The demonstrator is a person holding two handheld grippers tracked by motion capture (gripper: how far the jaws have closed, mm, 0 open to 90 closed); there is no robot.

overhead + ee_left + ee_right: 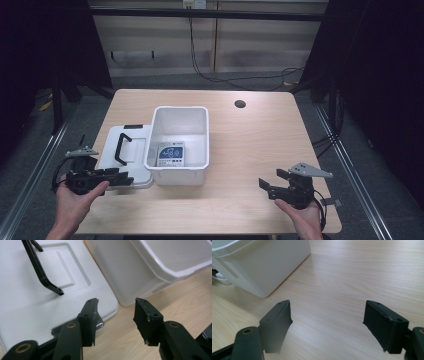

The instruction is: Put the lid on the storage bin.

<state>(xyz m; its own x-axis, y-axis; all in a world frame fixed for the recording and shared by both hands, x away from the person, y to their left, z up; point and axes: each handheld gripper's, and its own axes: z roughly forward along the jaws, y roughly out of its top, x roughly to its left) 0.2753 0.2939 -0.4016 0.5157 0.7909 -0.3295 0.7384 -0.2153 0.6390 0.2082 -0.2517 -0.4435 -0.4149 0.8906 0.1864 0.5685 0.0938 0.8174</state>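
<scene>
Hands sit nearest you at the table's (260,150) front edge, each holding a hand-held gripper. Your left hand-held gripper (122,178) is at about 7 o'clock from the table's centre, jaws spread and gripping nothing, one jaw over the near corner of the lid (125,152) and the other over bare wood beside it, as the left gripper view shows. Your right hand-held gripper (264,186) is at about 5 o'clock, jaws wide apart over bare table, well apart from everything.

The lid lies flat, top side up, just beside the white bin (181,142) on its 9 o'clock side. Its long axis runs from 6 to 12 o'clock, and its black handle (121,148) runs the same way, standing up off the surface.

Beyond it, the bin sits open near the centre, long axis also 6 to 12, with a small printed packet (170,154) lying on its floor toward the near wall.

Risks, as I judge them: a corner pinch is off-centre, so the lid may tilt or slip as you lift it. If you drag rather than lift, its edge could shove the light bin sideways. Lowering it askew would leave it unseated on the rim.
</scene>
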